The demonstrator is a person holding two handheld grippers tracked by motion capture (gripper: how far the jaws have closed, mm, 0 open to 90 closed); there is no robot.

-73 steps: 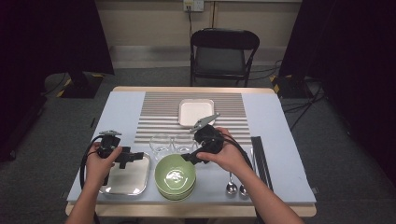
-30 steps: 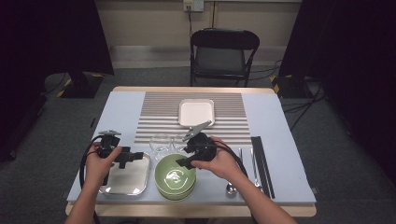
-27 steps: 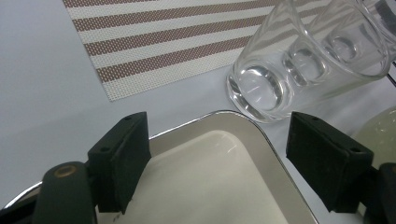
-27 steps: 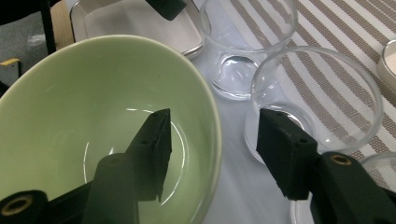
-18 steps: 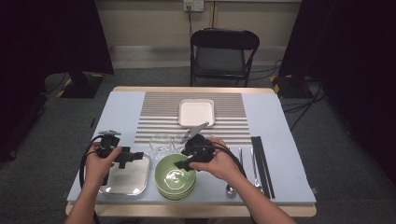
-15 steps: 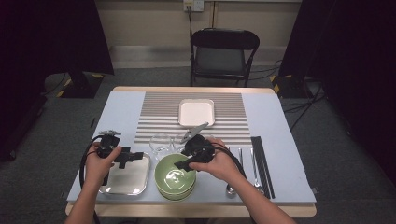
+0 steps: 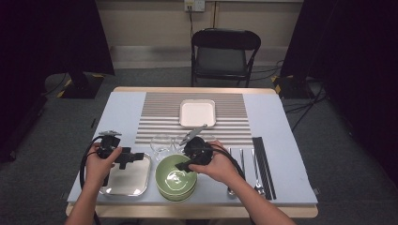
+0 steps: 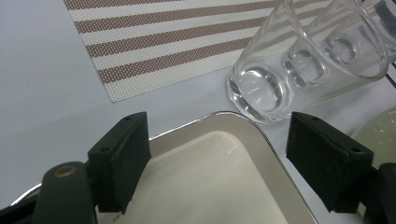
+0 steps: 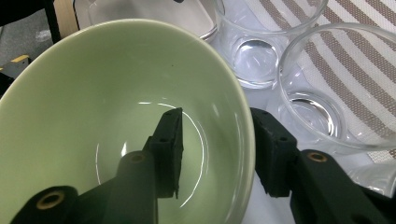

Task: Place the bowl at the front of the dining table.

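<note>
A stack of green bowls (image 7: 174,180) stands at the table's front middle. My right gripper (image 7: 184,166) straddles the top bowl's right rim: in the right gripper view one jaw hangs inside the green bowl (image 9: 93,93) and the other outside the wall. The jaws have just been closing, and a gap still shows at the inner pad, so the right gripper (image 9: 217,149) is open. My left gripper (image 7: 136,157) hovers open over the far right corner of a silver tray (image 7: 123,183), nothing between its pads. In the left gripper view the left gripper (image 8: 217,172) sits above the tray's rim (image 8: 243,121).
Two clear glasses (image 7: 162,143) (image 7: 180,140) stand just beyond the bowls, close to both grippers (image 8: 299,56) (image 9: 322,93). A white square plate (image 7: 197,113) rests on the striped placemat (image 7: 155,112). Cutlery (image 7: 241,161) and black chopsticks (image 7: 263,164) lie at right. A folding chair (image 7: 225,51) stands behind the table.
My right gripper came down and toward me from above the glasses onto the bowl's rim, then kept still. The left hand has not moved.
</note>
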